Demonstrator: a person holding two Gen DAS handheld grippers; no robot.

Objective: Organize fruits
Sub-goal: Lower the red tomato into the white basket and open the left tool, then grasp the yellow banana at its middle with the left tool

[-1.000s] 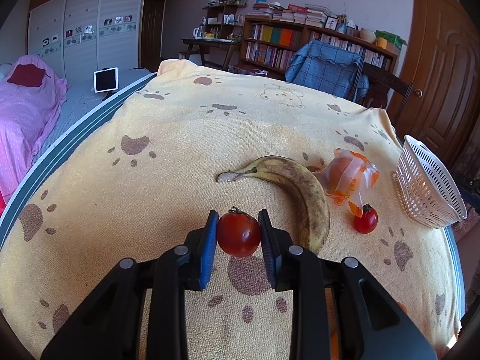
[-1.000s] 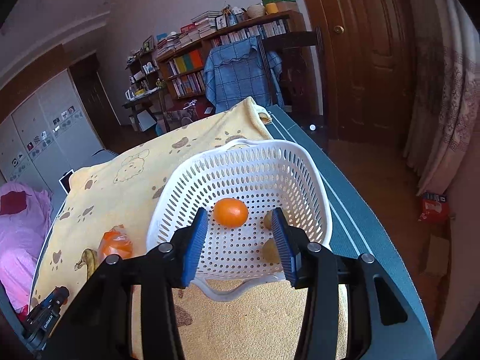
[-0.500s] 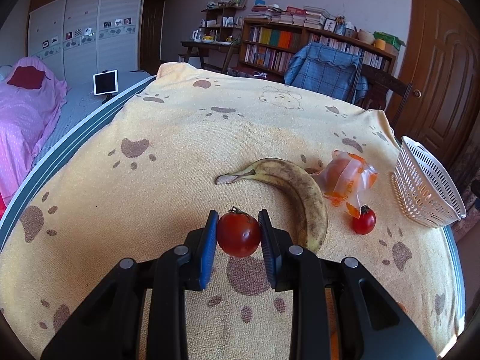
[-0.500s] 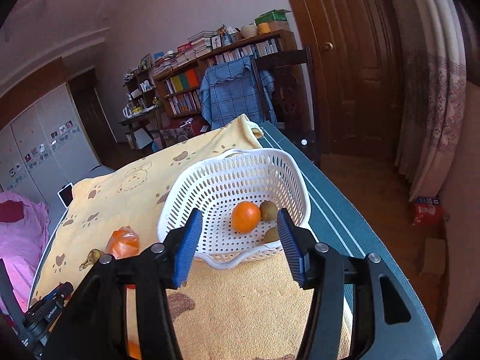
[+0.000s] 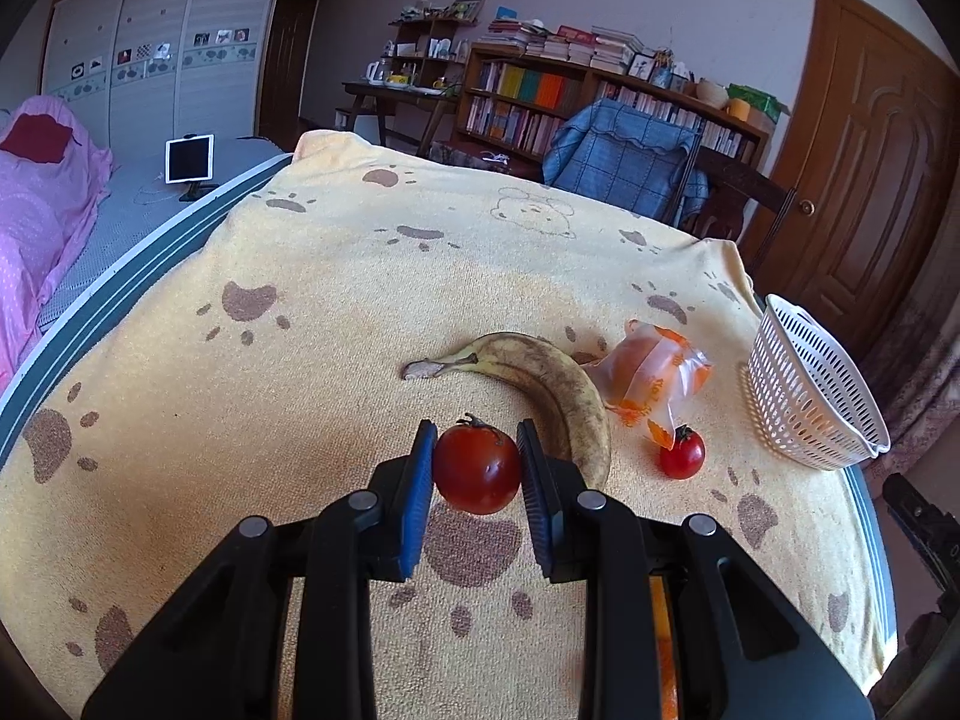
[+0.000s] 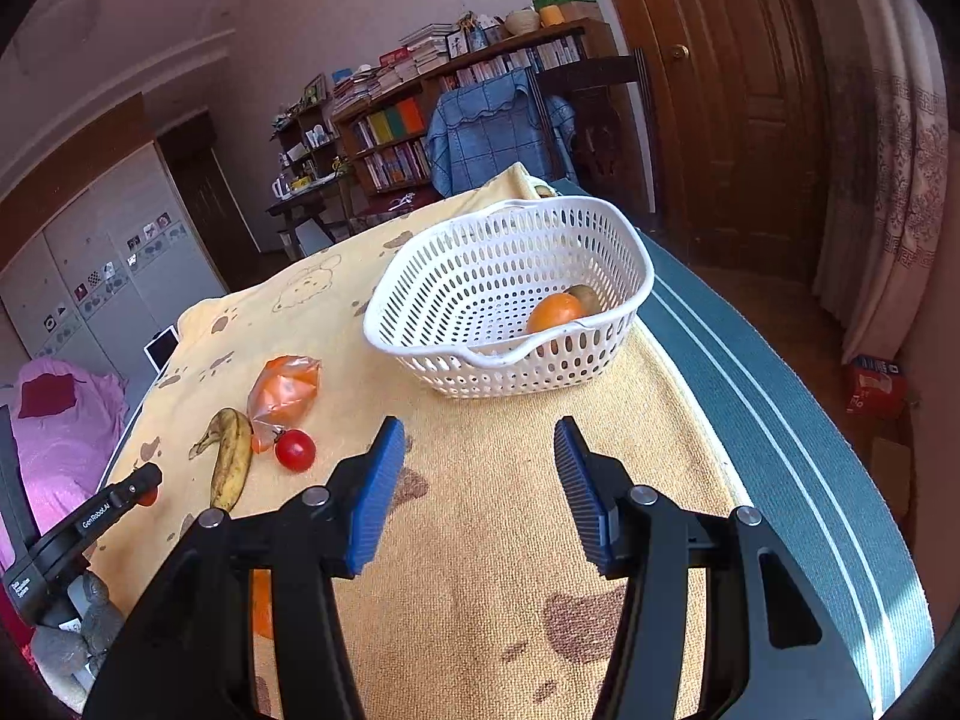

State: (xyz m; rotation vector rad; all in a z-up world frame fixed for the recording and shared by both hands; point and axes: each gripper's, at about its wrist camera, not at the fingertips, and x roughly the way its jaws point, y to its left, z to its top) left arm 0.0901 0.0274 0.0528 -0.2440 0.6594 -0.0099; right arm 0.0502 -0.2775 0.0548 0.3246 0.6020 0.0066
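My left gripper [image 5: 477,468] is shut on a red tomato [image 5: 477,471], held just above the yellow cloth beside a spotted banana [image 5: 552,387]. A wrapped orange in a plastic bag [image 5: 651,375] and a small tomato [image 5: 682,454] lie to the right. My right gripper [image 6: 480,492] is open and empty, back from the white basket [image 6: 480,276], which holds an orange [image 6: 555,312] and a kiwi [image 6: 585,297]. The banana [image 6: 231,459], the bag [image 6: 282,387] and the small tomato [image 6: 295,450] also show in the right wrist view.
The basket [image 5: 804,396] stands near the table's right edge, by a green striped border [image 6: 780,420]. A chair with a blue cover [image 5: 624,162] and bookshelves stand behind the table. A pink bed [image 5: 42,210] is at the left.
My right gripper has pulled back and away from the basket and opened wider. The orange lies in the basket. My left gripper stays shut on the tomato, nearly still.
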